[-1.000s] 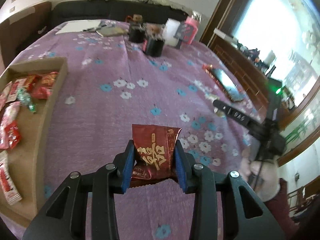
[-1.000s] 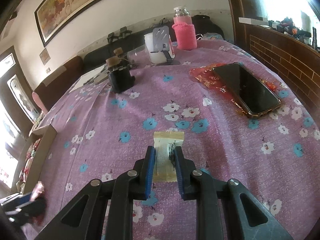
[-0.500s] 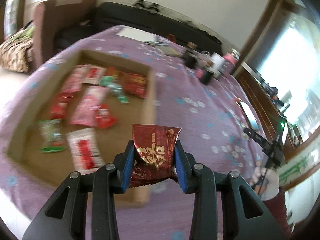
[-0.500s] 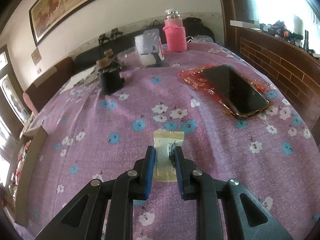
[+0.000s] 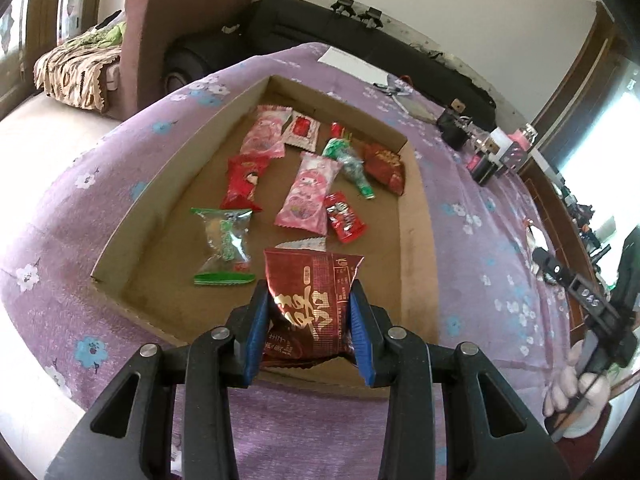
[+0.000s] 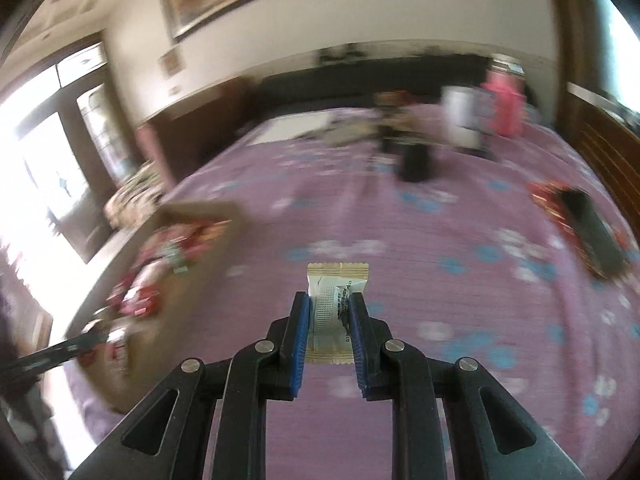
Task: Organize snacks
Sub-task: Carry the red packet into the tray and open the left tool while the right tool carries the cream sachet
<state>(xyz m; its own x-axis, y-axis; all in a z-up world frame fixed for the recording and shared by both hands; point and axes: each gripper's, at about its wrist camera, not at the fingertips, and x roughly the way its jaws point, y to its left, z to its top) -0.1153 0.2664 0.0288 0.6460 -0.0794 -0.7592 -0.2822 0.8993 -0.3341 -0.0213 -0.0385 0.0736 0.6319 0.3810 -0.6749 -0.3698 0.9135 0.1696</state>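
Two claws each pinch a snack: left claw [image 5: 307, 312] a dark-red packet [image 5: 310, 312], right claw [image 6: 329, 312] a beige wafer [image 6: 335, 308].

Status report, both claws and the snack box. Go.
Left claw shut on red packet, above the near end of the cardboard box. Right claw shut on white packet, over purple cloth. Nothing in the way.

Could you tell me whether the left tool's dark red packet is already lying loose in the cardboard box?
No, the left tool grips the packet above the box.
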